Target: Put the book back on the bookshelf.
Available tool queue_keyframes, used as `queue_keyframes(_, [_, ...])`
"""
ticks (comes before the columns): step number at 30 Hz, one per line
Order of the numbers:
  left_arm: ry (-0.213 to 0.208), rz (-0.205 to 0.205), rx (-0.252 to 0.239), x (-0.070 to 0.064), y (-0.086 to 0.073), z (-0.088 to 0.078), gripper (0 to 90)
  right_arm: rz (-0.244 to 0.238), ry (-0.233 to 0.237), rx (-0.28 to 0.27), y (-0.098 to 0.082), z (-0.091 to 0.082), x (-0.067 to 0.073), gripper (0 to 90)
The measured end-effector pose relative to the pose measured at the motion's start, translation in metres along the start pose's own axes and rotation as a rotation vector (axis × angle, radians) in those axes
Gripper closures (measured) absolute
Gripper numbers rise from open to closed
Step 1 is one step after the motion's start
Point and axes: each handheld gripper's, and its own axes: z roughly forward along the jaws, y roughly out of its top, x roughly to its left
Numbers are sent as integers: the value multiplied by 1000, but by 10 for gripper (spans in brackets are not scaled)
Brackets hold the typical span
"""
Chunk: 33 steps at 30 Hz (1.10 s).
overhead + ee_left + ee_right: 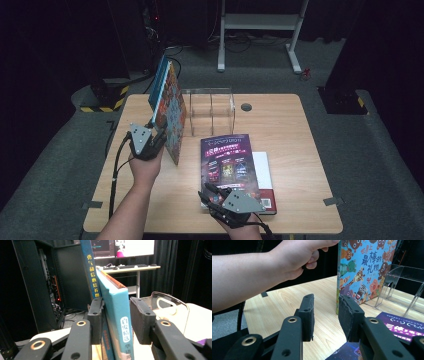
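Two books stand upright on edge at the table's left: a dark blue one (160,82) (91,267) and a colourful picture book (175,115) (117,305) (364,267) with a light blue spine. My left gripper (159,134) (116,315) is shut on both together, one pad on each outer side. A purple book (227,157) (402,325) lies flat on a white book (264,170) at the front. My right gripper (207,190) (325,315) hovers at the purple book's near left corner, open, with bare table between its pads.
A clear acrylic book stand (212,107) (170,305) (402,282) sits just right of the upright books at the back of the wooden table (290,130). The person's left hand (294,257) crosses the top of the right gripper view. Dark floor and a white frame lie beyond.
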Motion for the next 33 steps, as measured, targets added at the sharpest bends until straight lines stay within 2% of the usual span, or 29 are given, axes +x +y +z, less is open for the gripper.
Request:
queue_keyframes(8, [1, 2, -1, 0, 0, -2, 642, 0, -2, 1, 0, 0, 0, 653])
queue_keyframes(24, [4, -20, 8, 2, -1, -9, 636, -2, 1, 1, 0, 1, 1, 653])
queue_keyframes(33, [-10, -49, 28, 5, -1, -15, 592, 4, 2, 7, -1, 2, 1, 647])
